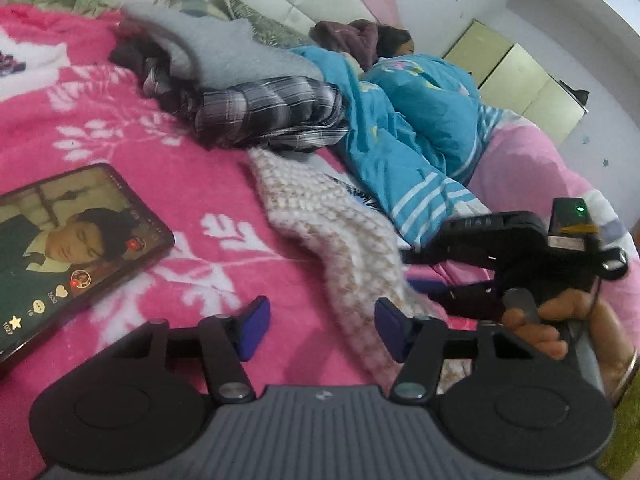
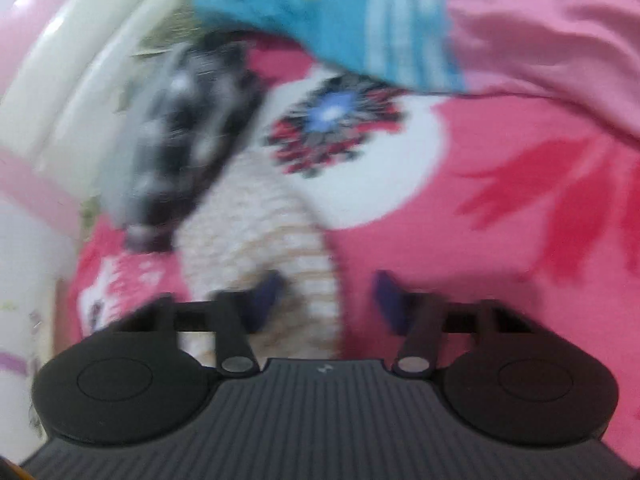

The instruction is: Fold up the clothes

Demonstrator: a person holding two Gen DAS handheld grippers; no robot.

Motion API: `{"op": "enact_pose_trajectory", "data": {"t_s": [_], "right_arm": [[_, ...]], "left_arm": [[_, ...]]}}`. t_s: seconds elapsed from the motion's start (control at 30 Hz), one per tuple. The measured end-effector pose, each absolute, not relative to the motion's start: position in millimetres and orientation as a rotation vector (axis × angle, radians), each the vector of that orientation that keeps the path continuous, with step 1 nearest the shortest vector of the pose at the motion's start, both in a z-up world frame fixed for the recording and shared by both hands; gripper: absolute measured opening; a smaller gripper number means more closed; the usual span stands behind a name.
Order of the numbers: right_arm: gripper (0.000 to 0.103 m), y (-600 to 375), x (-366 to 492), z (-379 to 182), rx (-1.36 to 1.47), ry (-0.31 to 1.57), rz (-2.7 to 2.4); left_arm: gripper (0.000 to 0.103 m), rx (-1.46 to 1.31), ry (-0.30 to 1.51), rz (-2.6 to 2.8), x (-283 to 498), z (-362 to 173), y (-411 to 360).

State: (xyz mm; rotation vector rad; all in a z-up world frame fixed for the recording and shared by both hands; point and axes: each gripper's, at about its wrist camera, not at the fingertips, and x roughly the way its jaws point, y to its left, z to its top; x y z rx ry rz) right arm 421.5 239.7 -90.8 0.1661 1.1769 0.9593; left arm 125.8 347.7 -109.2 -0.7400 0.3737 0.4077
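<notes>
A cream knitted garment (image 1: pixel 328 216) lies stretched across the pink floral blanket (image 1: pixel 140 152). My left gripper (image 1: pixel 322 328) hovers low over its near end, jaws apart; the cloth lies beside the right fingertip (image 1: pixel 390 328), unpinched. My right gripper (image 1: pixel 416 272), held by a hand (image 1: pixel 536 328), reaches in from the right at the garment's edge. The right wrist view is motion-blurred: the right gripper (image 2: pixel 328 300) shows a wide gap, with the knitted garment (image 2: pixel 260 240) running up to its left fingertip (image 2: pixel 266 300). A crumpled plaid shirt (image 1: pixel 272 112) and a grey garment (image 1: pixel 224 52) are piled behind.
A phone (image 1: pixel 72 256) with a lit screen lies on the blanket at the left. A person (image 1: pixel 396 40) lies under a blue quilt (image 1: pixel 420 128) at the back right. Pale cabinets (image 1: pixel 520 76) stand against the wall. The blue quilt (image 2: pixel 340 20) also hangs over the blanket (image 2: pixel 480 220).
</notes>
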Motion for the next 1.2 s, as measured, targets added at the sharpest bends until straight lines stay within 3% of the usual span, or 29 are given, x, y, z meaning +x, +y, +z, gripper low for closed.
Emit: {"op": "enact_pose_trajectory", "data": {"t_s": [0.07, 0.43, 0.6, 0.67, 0.8, 0.9, 0.93, 1.07, 1.2], "right_arm": [[0.009, 245.0, 408.3, -83.7, 0.119, 1.120, 0.995], [0.007, 189.2, 362.8, 13.6, 0.151, 0.726, 0.965], [0.007, 164.5, 314.3, 50.1, 0.000, 0.446, 0.801], [0.007, 178.6, 309.9, 48.9, -0.079, 0.415, 0.783], [0.008, 245.5, 308.2, 14.2, -0.279, 0.501, 0.831], [0.014, 286.3, 311.5, -16.9, -0.297, 0.692, 0.991], [0.016, 294.9, 313.3, -23.1, -0.288, 0.753, 1.043], [0.044, 293.4, 324.2, -24.9, -0.177, 0.920, 1.269], [0.048, 258.6, 344.2, -5.0, 0.027, 0.922, 1.410]], "left_arm": [[0.051, -0.744, 0.376, 0.405, 126.9, -109.6, 348.2], [0.048, -0.805, 0.360, 0.383, 125.0, -107.5, 350.2], [0.048, -0.831, 0.366, 0.385, 123.3, -107.2, 353.0], [0.048, -0.838, 0.364, 0.391, 121.5, -106.7, 353.3], [0.049, -0.855, 0.334, 0.388, 112.7, -103.3, 354.4], [0.053, -0.883, 0.310, 0.364, 105.3, -102.1, 355.6], [0.054, -0.890, 0.307, 0.354, 103.9, -102.2, 356.0], [0.056, -0.909, 0.313, 0.313, 106.2, -104.2, 356.4], [0.060, -0.923, 0.305, 0.293, 108.7, -105.4, 354.9]]}}
